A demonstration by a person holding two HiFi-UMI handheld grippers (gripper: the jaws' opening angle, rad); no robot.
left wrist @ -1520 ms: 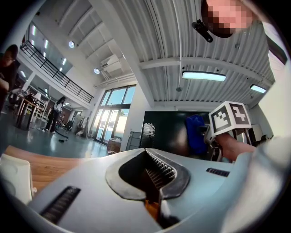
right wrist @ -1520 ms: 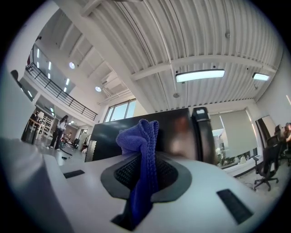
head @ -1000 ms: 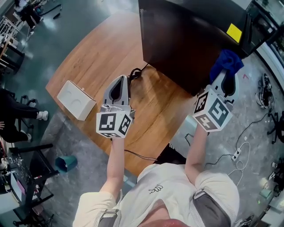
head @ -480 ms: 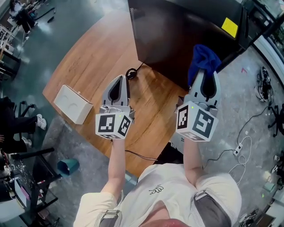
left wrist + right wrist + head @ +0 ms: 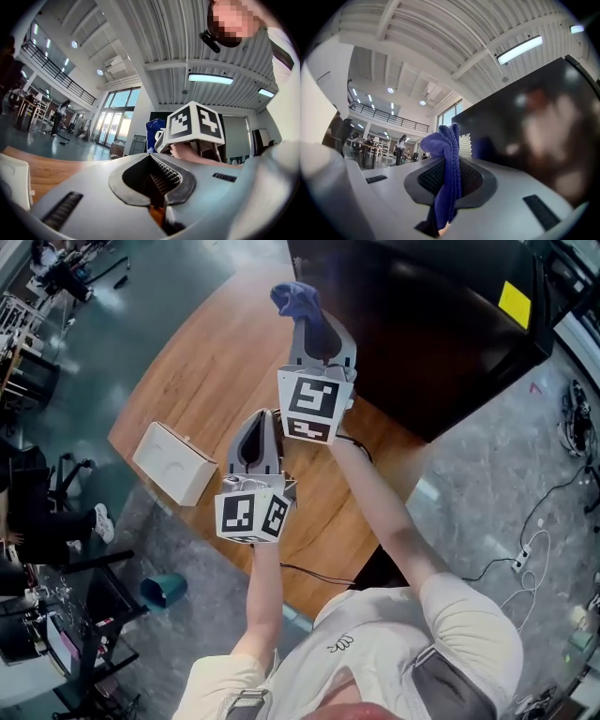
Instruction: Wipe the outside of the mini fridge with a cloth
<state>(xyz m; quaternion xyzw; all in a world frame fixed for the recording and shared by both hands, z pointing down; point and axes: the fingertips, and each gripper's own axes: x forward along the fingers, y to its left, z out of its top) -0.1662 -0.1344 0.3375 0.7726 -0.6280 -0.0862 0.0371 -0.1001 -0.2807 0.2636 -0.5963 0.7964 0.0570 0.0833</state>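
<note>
Right gripper (image 5: 317,336): upper centre of the head view, marker cube towards the person, jaws clamped on the cloth; the same grip seen head-on in the right gripper view (image 5: 447,176).
Blue knitted cloth (image 5: 294,299): bunched above the right gripper's jaw tips at the top centre of the head view; in the right gripper view (image 5: 444,154), folded upright between the ribbed pads, its top curling to the left.
Black box-shaped mini fridge (image 5: 422,320): upper right of the head view, standing on the table's far side; a small yellow sticker (image 5: 514,304) on its top near the right edge of the frame; dark side panel filling the right half of the right gripper view (image 5: 525,117).
Cloth and fridge: cloth just left of the fridge's near corner; contact not determinable.
Left gripper (image 5: 260,423): centre of the head view, below and just left of the right gripper, above the table; in the left gripper view (image 5: 158,176), jaws drawn together with nothing between the pads.
Rounded wooden table (image 5: 202,362): centre left of the head view, under both grippers.
White rectangular box (image 5: 175,463): at the table's left edge, well apart from the fridge.
</note>
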